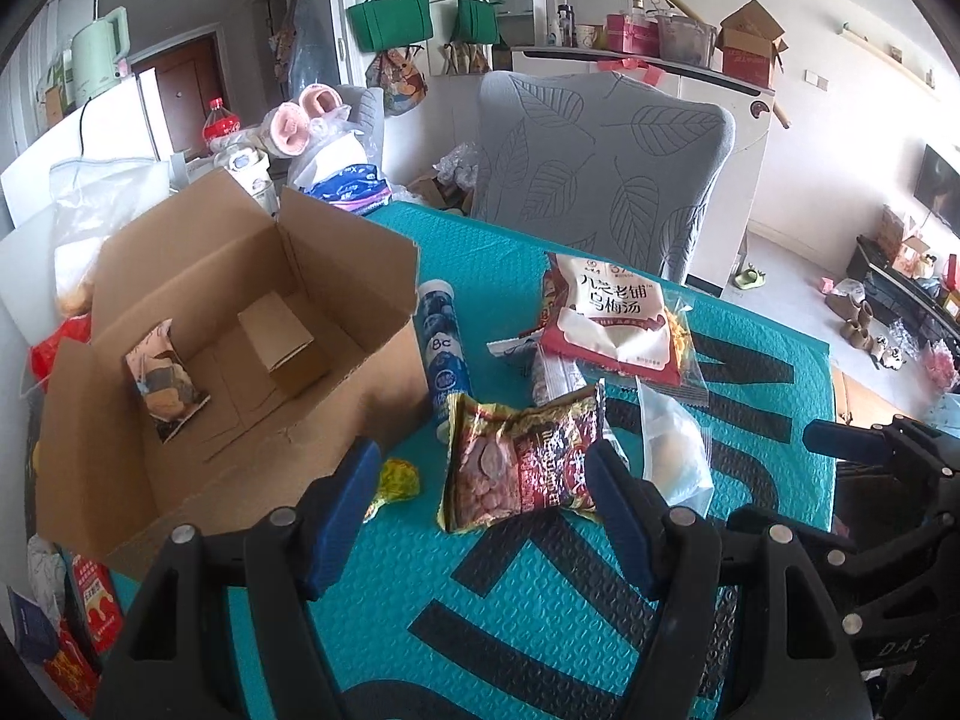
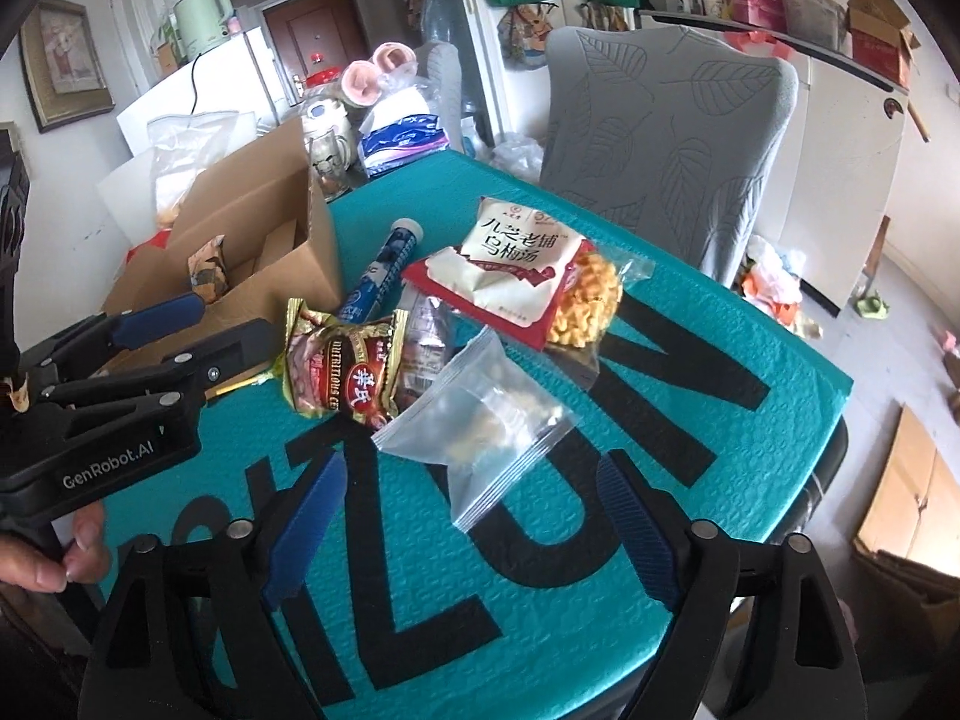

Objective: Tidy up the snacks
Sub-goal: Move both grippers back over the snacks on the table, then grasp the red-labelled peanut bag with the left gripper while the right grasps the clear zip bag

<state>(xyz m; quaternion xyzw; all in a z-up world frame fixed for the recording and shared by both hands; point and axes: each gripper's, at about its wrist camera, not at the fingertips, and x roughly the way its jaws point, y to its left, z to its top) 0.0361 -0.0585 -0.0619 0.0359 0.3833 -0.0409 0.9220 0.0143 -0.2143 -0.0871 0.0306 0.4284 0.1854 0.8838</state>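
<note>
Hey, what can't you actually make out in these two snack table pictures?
- Purple packet, right wrist view: mostly covered by the peanut bag and zip bag.
- Blue tube, left wrist view: lower end hidden behind the peanut bag.
- Cardboard box, right wrist view: interior largely blocked by its wall and the left hand-held gripper.

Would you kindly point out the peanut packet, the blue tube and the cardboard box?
peanut packet (image 1: pixel 522 468): left wrist view, middle of its front.
blue tube (image 1: pixel 443 354): left wrist view, mid-body label.
cardboard box (image 1: pixel 360 258): left wrist view, right inner wall.

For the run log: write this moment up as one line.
left gripper: open, over peanut packet | right gripper: open, near clear zip bag | cardboard box: holds one snack pack | rest on table
</note>
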